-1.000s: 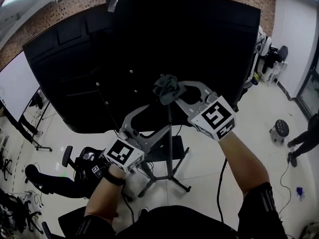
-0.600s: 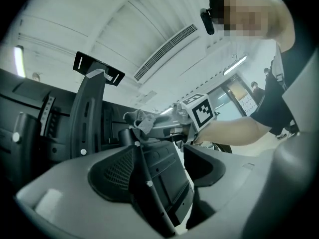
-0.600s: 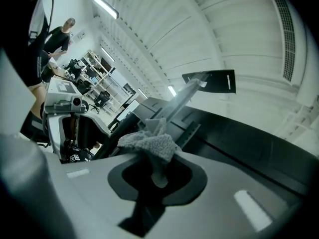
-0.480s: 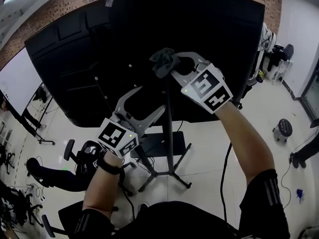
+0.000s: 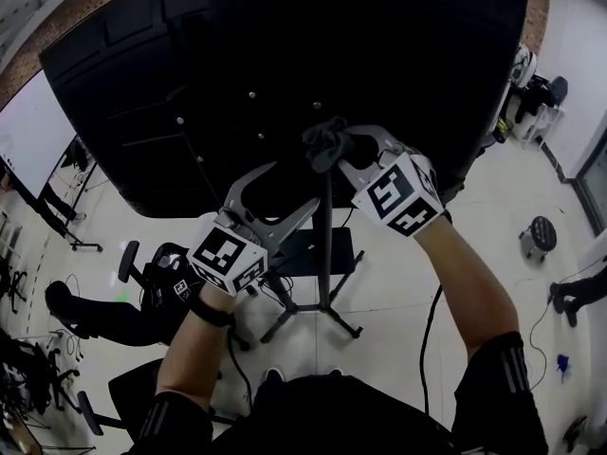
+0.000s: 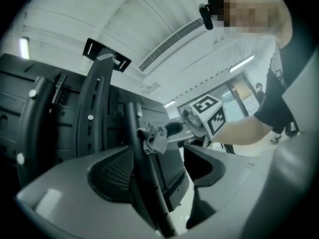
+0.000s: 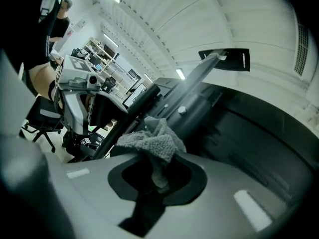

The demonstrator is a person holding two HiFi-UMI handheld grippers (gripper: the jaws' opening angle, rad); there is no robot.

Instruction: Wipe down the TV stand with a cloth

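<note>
- The left gripper (image 5: 283, 193) is held low and left of the right one, its marker cube (image 5: 226, 257) nearest the person.
- Its 2 fingers (image 6: 112, 171) are released and spread apart. In the left gripper view the pole (image 6: 148, 183) of the stand runs up between them, close against the left finger's pad, with a clear gap to the right finger.
- The right gripper (image 5: 343, 155) is raised higher and farther out, at the right of the pole (image 5: 325, 254).
- Its fingers (image 7: 219, 183) are clenched on a grey cloth (image 7: 149, 141), which bunches up out of the gap between them.
- In the head view the cloth (image 5: 328, 141) sits at the upper part of the pole; the left gripper view shows the cloth (image 6: 154, 136) touching the pole's right side.
- Below, the stand's legs (image 5: 343, 327) spread over a pale floor (image 5: 398, 292), with a dark shelf (image 5: 313, 254) on the pole above them.
- A black chair (image 5: 142, 287) stands on the floor to the left and a round stool (image 5: 538, 240) to the far right.
- Beyond the pole, the black back of the TV (image 5: 285, 55) fills the far side of the scene.
</note>
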